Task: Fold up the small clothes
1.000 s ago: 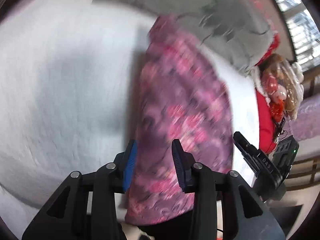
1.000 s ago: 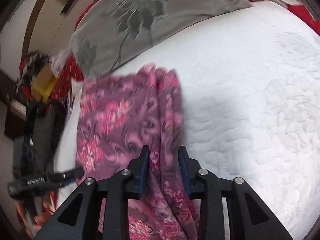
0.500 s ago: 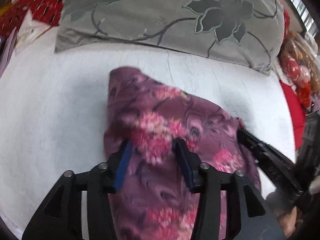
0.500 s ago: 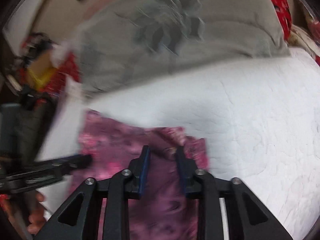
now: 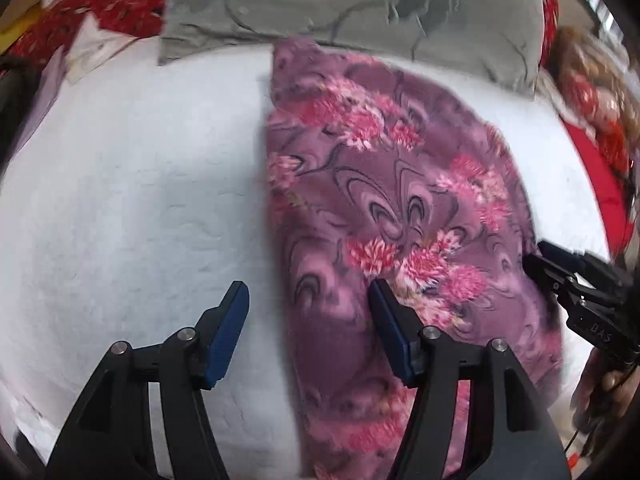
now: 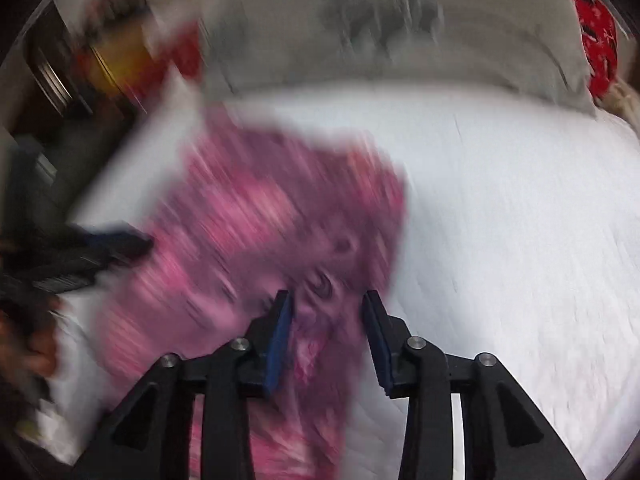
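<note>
- Purple floral garment (image 5: pixel 392 216) spread flat on the white quilted bedspread (image 5: pixel 132 208), far corner touching the grey flowered pillow (image 5: pixel 360 4) along the bed's far edge.
- Left gripper (image 5: pixel 308 312) spread wide, nothing between the pads; straddling the garment's left edge, one blue pad (image 5: pixel 226 328) over bare bedspread, the other over the print.
- Right gripper (image 6: pixel 326 320) parted to a middling gap over the garment's near right part (heavy motion blur; contact with the cloth impossible to tell).
- Red patterned fabric (image 5: pixel 108 4) at the bed's far left corner, beside the pillow.
</note>
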The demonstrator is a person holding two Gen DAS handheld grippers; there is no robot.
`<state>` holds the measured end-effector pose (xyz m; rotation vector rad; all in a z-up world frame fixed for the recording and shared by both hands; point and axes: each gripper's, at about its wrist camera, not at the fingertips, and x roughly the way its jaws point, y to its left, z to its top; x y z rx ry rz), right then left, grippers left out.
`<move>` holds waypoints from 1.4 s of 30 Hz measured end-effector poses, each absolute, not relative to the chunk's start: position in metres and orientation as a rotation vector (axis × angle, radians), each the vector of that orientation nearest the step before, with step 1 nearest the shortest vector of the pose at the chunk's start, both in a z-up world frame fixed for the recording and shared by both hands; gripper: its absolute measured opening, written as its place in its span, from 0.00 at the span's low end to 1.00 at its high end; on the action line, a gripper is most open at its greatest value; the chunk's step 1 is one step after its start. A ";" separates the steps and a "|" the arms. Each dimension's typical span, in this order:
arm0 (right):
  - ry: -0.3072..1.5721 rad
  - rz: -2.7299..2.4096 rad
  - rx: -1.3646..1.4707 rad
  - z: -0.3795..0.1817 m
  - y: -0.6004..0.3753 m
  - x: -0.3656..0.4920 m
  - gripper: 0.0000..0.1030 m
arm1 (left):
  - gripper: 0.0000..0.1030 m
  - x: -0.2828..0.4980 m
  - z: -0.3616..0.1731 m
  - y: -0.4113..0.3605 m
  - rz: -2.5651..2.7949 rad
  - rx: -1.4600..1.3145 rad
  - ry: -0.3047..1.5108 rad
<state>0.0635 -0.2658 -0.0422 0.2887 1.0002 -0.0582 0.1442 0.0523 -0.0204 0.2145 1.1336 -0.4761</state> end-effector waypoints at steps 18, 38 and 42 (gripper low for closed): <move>1.144 -0.275 0.260 -0.051 -0.255 -0.031 0.92 | 0.79 0.062 -0.032 0.091 -0.431 0.277 1.120; 1.175 -0.497 0.182 -0.027 -0.236 -0.122 0.95 | 0.79 0.024 -0.008 0.103 -0.355 0.340 0.989; 1.130 -0.468 0.190 -0.023 -0.228 -0.125 0.95 | 0.79 0.015 -0.006 0.099 -0.350 0.372 0.964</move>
